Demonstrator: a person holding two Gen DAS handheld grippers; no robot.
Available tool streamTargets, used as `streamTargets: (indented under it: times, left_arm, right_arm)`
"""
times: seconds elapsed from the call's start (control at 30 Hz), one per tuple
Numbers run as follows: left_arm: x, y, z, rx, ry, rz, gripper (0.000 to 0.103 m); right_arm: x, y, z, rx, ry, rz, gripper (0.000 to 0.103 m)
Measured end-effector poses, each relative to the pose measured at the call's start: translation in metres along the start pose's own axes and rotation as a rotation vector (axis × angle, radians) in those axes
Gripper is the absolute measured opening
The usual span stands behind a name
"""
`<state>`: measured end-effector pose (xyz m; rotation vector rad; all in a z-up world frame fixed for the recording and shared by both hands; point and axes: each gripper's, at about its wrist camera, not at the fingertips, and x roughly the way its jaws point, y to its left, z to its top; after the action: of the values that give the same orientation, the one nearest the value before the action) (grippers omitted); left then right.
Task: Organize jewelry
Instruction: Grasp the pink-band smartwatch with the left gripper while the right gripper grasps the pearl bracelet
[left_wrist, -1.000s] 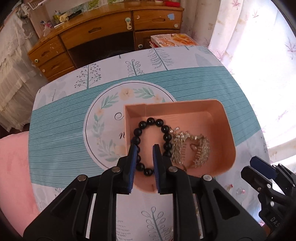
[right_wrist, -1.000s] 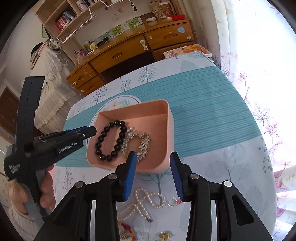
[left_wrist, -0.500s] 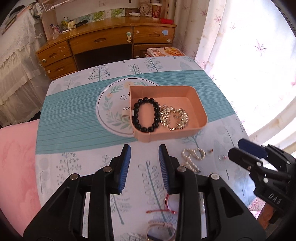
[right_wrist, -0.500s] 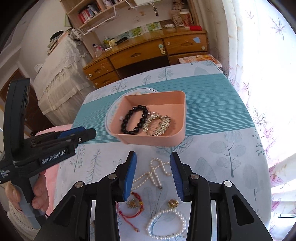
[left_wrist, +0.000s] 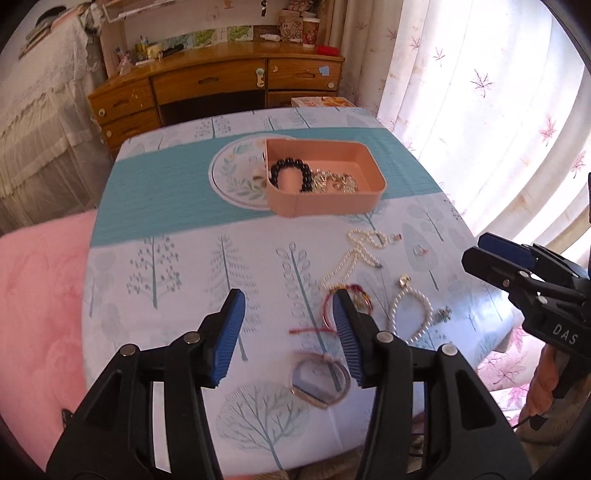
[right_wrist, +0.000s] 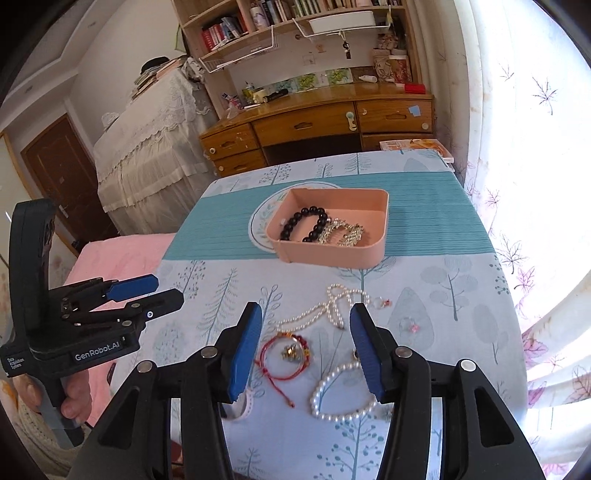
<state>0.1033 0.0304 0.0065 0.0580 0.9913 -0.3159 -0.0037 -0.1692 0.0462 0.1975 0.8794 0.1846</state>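
Sunlight is coming through pale curtains (right_wrist: 524, 147) on the right, and a wooden desk (right_wrist: 317, 125) is standing behind the tabletop (right_wrist: 424, 218), which is wearing a cloth printed with trees and a teal band. A pink tray (right_wrist: 334, 254) is sitting on the teal band toward the far side. Inside it, a black bead bracelet (right_wrist: 303, 223) is lying at the left and a gold chain piece (right_wrist: 343, 233) is lying just beside it at the right, the two touching.

On the near part of the cloth, loose jewelry is lying well apart from the tray: a long pearl strand (right_wrist: 325, 306) nearest the tray, a red cord bracelet (right_wrist: 286, 356) with gold charms, a pearl bracelet (right_wrist: 341, 393), and a small ring (right_wrist: 408, 325) to the right. A pink band bracelet (left_wrist: 319, 380) is lying closest to the near edge.

The left tongs (left_wrist: 288, 334) are hovering above the cloth with jaws spread apart, gripping nothing; the right pad is overlapping the red cord bracelet in view. The right tongs (right_wrist: 306, 350) are likewise released and empty, hanging above the red cord bracelet and the pearl bracelet. A pink cushion (left_wrist: 40, 302) is showing at the left.
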Motion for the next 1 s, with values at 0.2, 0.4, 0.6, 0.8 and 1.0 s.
streamTargets:
  times: [0.2, 0.4, 0.6, 0.8, 1.0]
  left_arm:
    - [0.012, -0.005, -0.027, -0.076, 0.104, -0.053, 0.046]
    - [0.04, -0.013, -0.035, -0.159, 0.234, -0.088, 0.046]
    - [0.071, -0.012, -0.036, -0.255, 0.349, -0.073, 0.046]
    - [0.099, 0.001, -0.04, -0.394, 0.422, -0.028, 0.046]
    - [0.108, 0.007, -0.042, -0.484, 0.421, 0.004, 0.044]
  right_arm:
    - [-0.011, -0.006, -0.025, -0.006, 0.032, 0.011, 0.051]
    - [-0.01, -0.028, -0.034, -0.002, 0.091, -0.006, 0.051]
    - [0.011, -0.049, -0.034, -0.021, 0.202, -0.041, 0.05]
    - [0.041, -0.064, -0.035, -0.021, 0.294, -0.032, 0.05]
    - [0.079, -0.077, -0.039, -0.001, 0.368, -0.013, 0.05]
